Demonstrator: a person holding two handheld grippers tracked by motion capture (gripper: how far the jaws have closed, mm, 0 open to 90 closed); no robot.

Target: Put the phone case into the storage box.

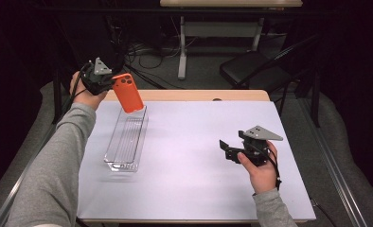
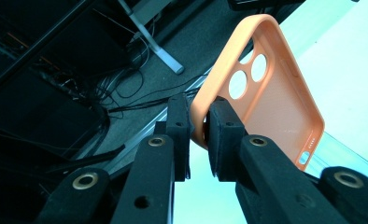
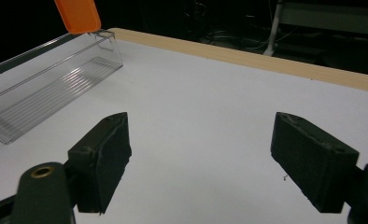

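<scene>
Left gripper [image 1: 110,84] clamps orange phone case [image 1: 128,92] over clear tray's [image 1: 126,142] far end; not yet in. Right gripper [image 1: 227,145] open, empty.

surface: white-topped table [image 1: 199,189] | on it: clear tray [image 1: 126,142], left side

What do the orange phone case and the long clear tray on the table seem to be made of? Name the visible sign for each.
Orange phone case: probably soft silicone or rubbery plastic; matte, finely textured inside, rounded edges.
Clear tray: likely hard acrylic or similar plastic; see-through, glossy, ribbed floor.
</scene>
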